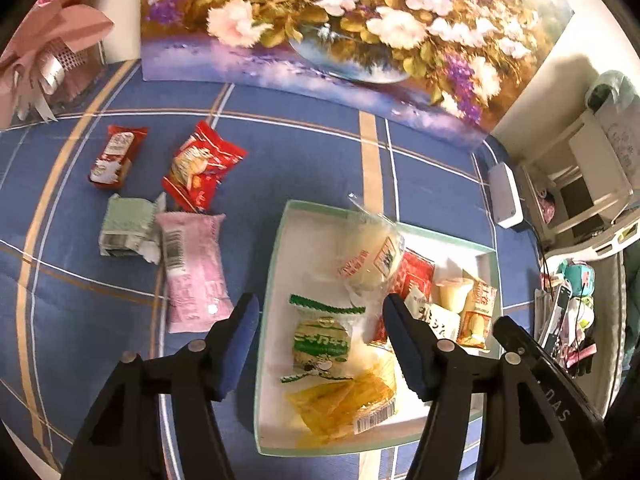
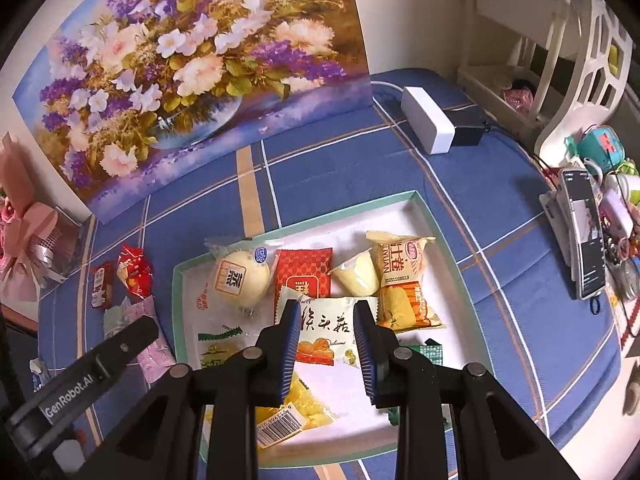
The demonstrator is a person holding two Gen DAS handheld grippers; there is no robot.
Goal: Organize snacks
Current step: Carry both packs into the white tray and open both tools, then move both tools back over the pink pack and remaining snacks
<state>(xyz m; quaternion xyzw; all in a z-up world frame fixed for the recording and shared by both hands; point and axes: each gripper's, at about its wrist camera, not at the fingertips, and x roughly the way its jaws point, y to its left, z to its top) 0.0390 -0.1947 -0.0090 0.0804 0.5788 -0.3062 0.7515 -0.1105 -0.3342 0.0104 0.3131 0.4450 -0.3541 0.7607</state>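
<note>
Blue-padded left claw (image 1: 320, 336) hangs spread over the near-left part of the tray (image 1: 276, 248), nothing between the pads; I read it as empty. My right claw (image 2: 327, 342) is parted only a little, over the pale-green packet (image 2: 326, 326) lying in the tray, pads not pressing anything that I can see. Inside the tray, near to far: yellow crinkly pack with barcode (image 1: 344, 404), green-and-white round cake pack (image 1: 322, 344), the pale-green packet, then the round white bun in clear wrap (image 2: 240, 282), red square packet (image 2: 304, 276), jelly cup (image 2: 356, 276) and orange roll pack (image 2: 404, 280) along the far side. So seven-ish snacks are already in. Left on the blue checked worktop (image 1: 304, 152), left of the tray: pink packet (image 1: 194, 272) nearest, green-white packet (image 1: 126, 226) touching it, then the red crumpled packet (image 1: 200, 164) and the small red bar (image 1: 114, 158) farther out. I judge the job over half done, four loose ones to go. Beyond them a flower painting (image 1: 360, 20) leans at the wall.
</note>
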